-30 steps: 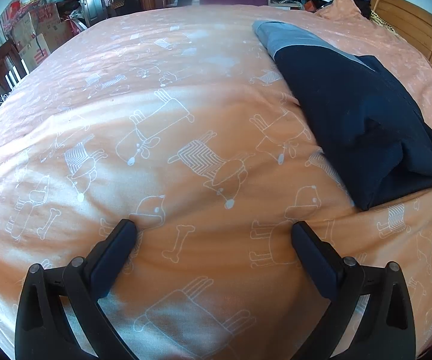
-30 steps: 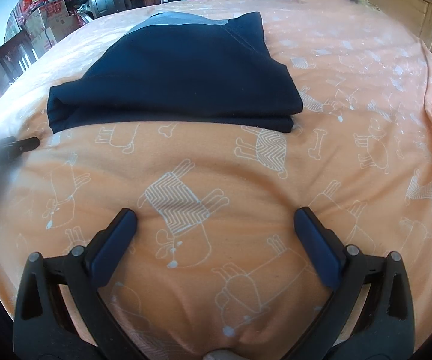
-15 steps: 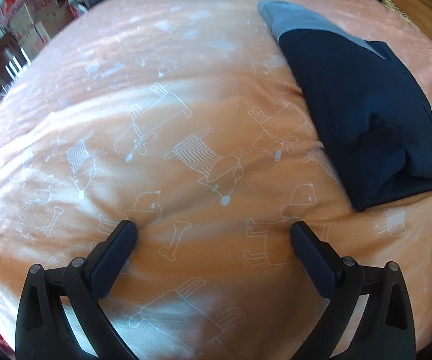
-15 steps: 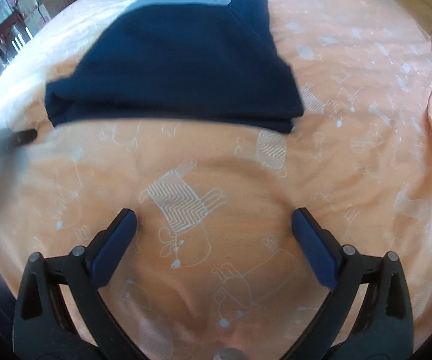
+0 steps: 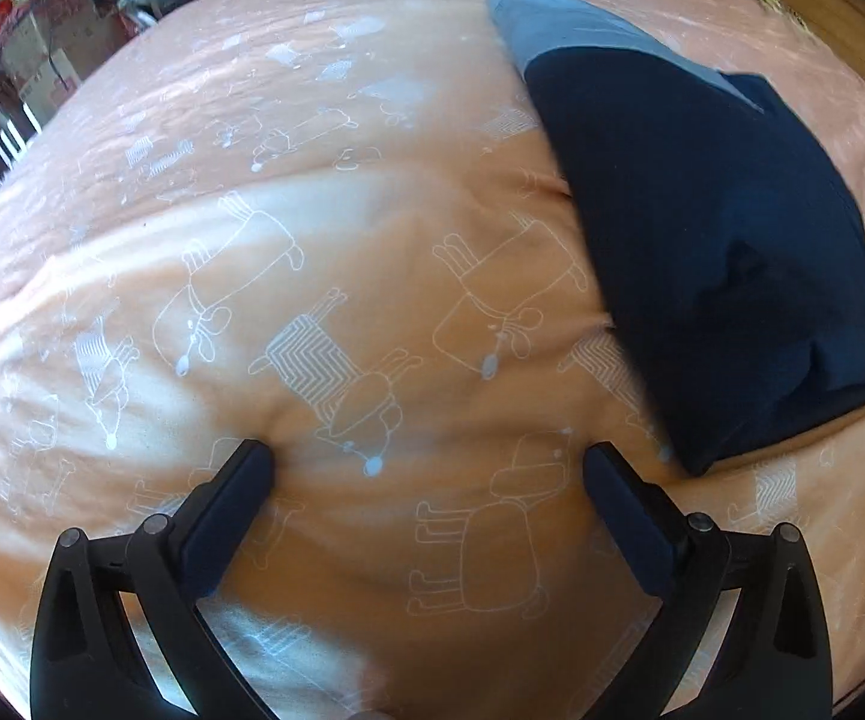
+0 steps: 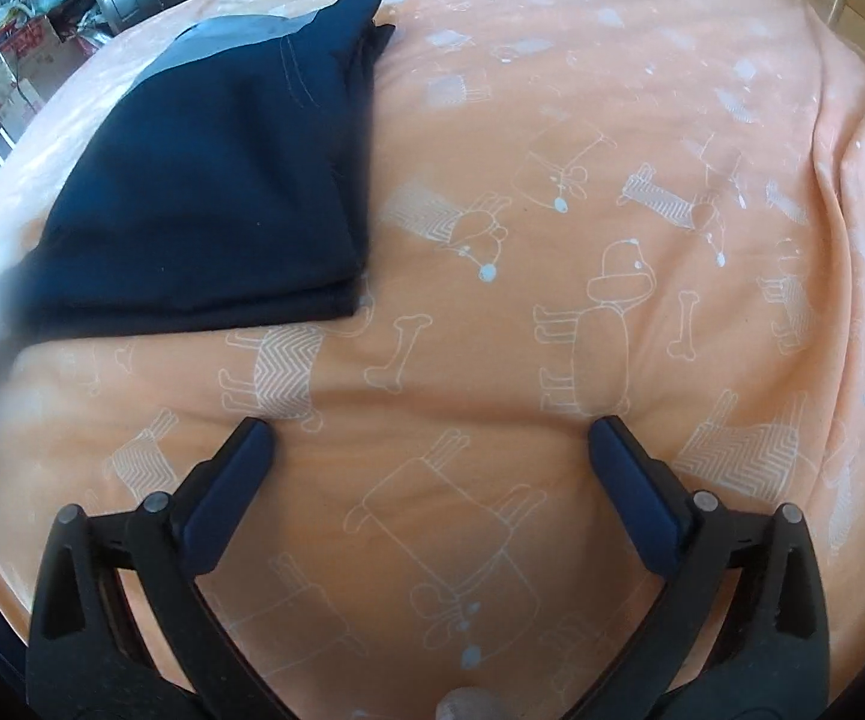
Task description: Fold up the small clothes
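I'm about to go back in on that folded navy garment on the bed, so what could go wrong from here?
1. The folded navy garment with the grey band has loose stacked layers at its near edge; a shallow pinch might lift only the top one and undo the fold.
2. Both open hand-held grippers, left and right, sit low over the soft peach dog-print bedcover, so closing could snag it.

Matt navy cloth garment (image 5: 708, 252) lies on soft, printed cotton-like bedspread (image 5: 324, 228).
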`<state>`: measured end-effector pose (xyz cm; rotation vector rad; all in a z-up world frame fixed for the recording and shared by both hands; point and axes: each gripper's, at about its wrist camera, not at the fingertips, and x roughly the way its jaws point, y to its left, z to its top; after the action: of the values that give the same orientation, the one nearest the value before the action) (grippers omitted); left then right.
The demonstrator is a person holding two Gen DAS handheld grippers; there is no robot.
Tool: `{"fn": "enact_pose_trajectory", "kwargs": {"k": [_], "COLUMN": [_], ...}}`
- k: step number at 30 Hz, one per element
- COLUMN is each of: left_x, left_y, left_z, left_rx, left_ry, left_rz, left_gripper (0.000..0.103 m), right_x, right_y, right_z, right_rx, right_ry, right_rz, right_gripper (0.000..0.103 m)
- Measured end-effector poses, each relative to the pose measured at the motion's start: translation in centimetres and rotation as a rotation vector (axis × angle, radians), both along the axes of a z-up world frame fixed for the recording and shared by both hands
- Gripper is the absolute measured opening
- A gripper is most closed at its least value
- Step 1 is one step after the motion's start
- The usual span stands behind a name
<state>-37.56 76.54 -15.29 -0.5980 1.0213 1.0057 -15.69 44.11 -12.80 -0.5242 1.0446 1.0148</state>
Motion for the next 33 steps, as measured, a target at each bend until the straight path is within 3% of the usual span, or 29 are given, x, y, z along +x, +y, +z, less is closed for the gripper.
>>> {"fn": "enact_pose_trajectory", "kwargs": {"k": [9,21,33], "left_x": [0.6,-1.7,-0.9], "left_y": [-0.3,-2.6,-3.0], "left_z": [-0.6,-0.5,-0.4], "left_rx": [0.067,0.121,0.14], "left_ry": [-0.02,-0.082,-0.043], "left_rz": [0.021,0.01,0.009], "left_gripper": [0.103,0.103,0.103], "right_x": [0.0,-0.1,-0.2], "right_y": [-0.6,-1.1,-1.3], "right_z": [-0.5,-0.7,-0.7], "right_rx": [0.088,0.119,0.129], "right_ry": [-0.039,-0.058,-0.07], "right_rz": [-0.003,0.004,0.005], "right_gripper": [0.103,0.103,0.103]}}
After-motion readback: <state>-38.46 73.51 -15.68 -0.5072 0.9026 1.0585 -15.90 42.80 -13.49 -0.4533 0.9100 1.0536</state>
